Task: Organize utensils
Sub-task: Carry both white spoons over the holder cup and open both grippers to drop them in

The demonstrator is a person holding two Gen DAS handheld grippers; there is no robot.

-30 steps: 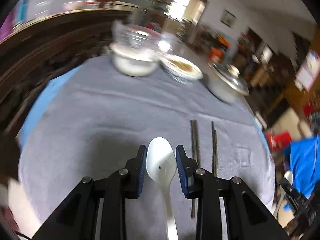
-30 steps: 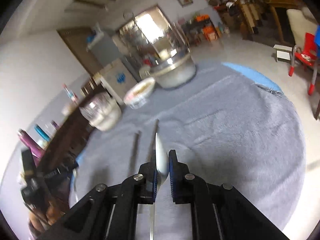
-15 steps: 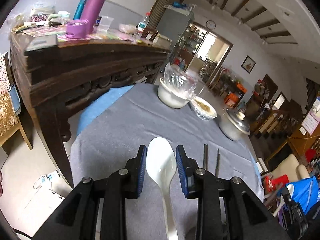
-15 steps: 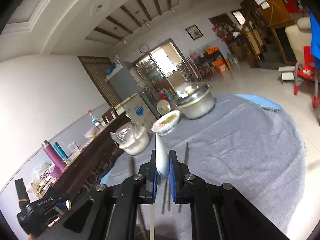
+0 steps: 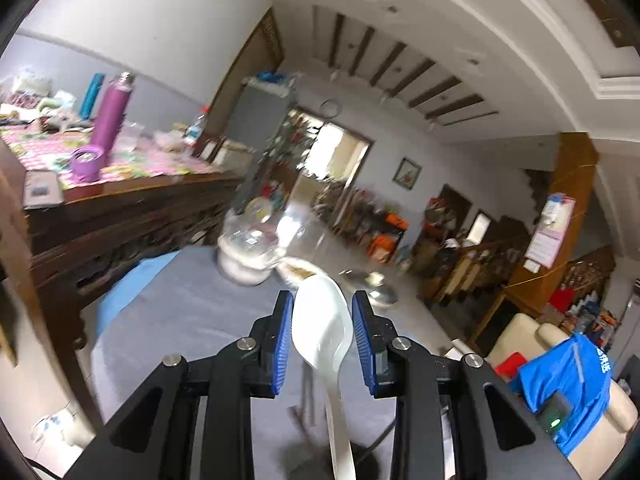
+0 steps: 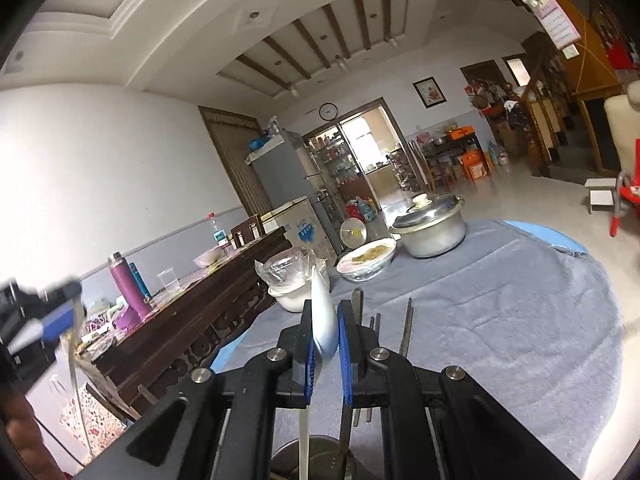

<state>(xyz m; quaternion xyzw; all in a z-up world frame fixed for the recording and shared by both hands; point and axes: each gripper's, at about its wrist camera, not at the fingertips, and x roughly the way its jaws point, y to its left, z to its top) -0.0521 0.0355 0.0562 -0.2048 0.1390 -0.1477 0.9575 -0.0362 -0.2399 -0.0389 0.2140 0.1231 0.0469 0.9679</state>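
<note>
A: Spoons are what we carry, one per tool. Our left gripper (image 5: 322, 334) is clamped on the white spoon (image 5: 320, 320) across its bowl, handle trailing down toward six o'clock. Our right gripper (image 6: 325, 344) is pinched nearly together on the second spoon (image 6: 323, 316), held edge-on.

B: Where do we judge they go?

A: Probably the metal holder (image 6: 316, 460) at six o'clock in the right view, directly under the handle. The chopsticks (image 6: 406, 332) lie on the grey tablecloth (image 6: 520, 320) at about one o'clock from our right jaws.

B: What could go wrong?

A: The left pads grip a smooth curved bowl, so the spoon might pivot or slip out if we tilt sharply. On the right, the thin-edge hold could let the spoon twist, and the handle might catch the holder's rim.

B: And our pose?

A: Both tools point roughly level, slightly nose-down, above the near table edge. The covered bowl (image 6: 294, 280), the food dish (image 6: 366, 264) and the lidded pot (image 6: 430, 228) sit well apart toward twelve o'clock.
</note>
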